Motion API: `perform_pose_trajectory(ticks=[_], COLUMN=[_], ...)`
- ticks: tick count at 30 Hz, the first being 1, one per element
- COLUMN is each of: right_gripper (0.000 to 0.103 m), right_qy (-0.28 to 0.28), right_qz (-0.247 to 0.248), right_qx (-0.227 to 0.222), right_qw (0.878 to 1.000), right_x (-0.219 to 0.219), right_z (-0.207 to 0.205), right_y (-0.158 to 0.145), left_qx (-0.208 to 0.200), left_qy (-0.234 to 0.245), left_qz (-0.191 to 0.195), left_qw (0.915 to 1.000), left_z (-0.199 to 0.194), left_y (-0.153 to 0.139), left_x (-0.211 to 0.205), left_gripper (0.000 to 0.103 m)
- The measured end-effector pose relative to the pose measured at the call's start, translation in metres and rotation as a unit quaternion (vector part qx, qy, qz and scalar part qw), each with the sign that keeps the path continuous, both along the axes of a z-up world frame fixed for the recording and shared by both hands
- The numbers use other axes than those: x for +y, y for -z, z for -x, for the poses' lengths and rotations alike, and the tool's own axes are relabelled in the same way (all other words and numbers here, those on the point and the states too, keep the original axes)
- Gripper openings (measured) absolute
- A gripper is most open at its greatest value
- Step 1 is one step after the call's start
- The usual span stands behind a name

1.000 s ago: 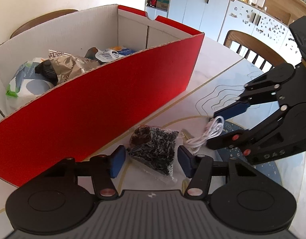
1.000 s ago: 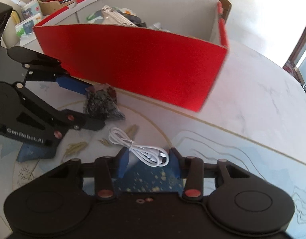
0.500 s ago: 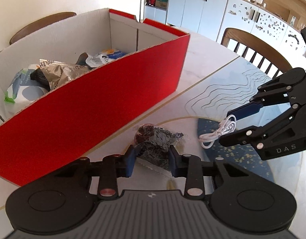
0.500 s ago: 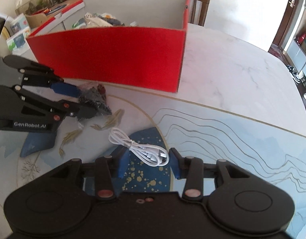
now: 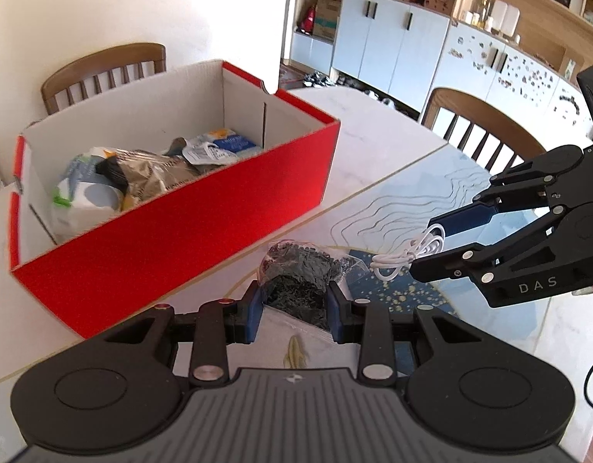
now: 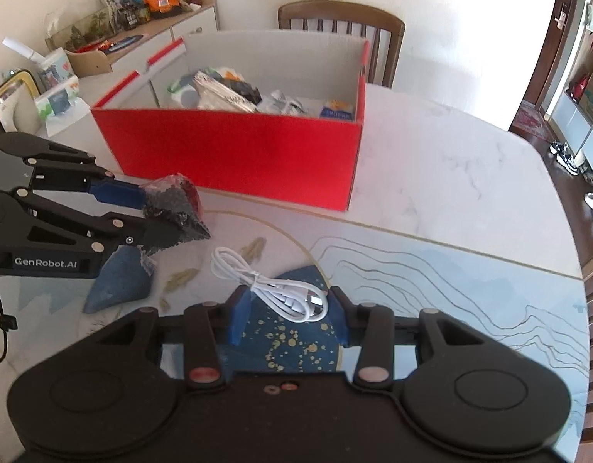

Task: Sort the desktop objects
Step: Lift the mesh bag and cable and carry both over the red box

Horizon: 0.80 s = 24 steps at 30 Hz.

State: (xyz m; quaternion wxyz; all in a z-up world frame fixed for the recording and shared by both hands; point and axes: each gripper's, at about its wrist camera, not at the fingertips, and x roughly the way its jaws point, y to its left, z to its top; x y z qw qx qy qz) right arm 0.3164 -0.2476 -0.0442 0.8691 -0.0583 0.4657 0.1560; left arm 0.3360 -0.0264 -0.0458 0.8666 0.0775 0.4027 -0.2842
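Observation:
My left gripper (image 5: 295,310) is shut on a clear bag of dark dried bits (image 5: 300,277) and holds it above the table; the bag also shows in the right wrist view (image 6: 173,208), raised in front of the red box. My right gripper (image 6: 289,314) is shut on a coiled white USB cable (image 6: 273,289), which hangs from its fingers in the left wrist view (image 5: 408,256). The red cardboard box (image 5: 180,239) stands open at the back, holding several packets; it also shows in the right wrist view (image 6: 234,154).
The marble table (image 6: 431,177) has a patterned mat (image 6: 431,281) under both grippers. Wooden chairs (image 5: 103,73) stand behind the box and at the right. A sideboard with snacks (image 6: 115,27) is at the far left.
My left gripper closed on the dark bag and lifted it off the table. My right gripper rose with the white cable. Both views pulled back from the box.

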Motion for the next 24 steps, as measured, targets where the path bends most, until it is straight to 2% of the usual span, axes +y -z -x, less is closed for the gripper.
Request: perform_pose_trajectory(ticks=[12, 24], right_gripper=[0.042, 0.042], right_qy=[0.007, 0.022], right_qz=[0.001, -0.008], right_qx=[-0.036, -0.072], right_qw=[0.999, 0.997], right_x=[0.015, 0.030], right_z=[0.010, -0.018], right_y=[-0.043, -0.077], left_qx=[-0.039, -0.077], left_qy=[-0.035, -0.067], left_qz=[0.009, 0.016], left_qw=[0.9986, 0.9947], left_z=[0.023, 0.011], left_y=[-0.047, -0.086], left_x=[0.012, 0.029], left_gripper=[0.033, 0.033])
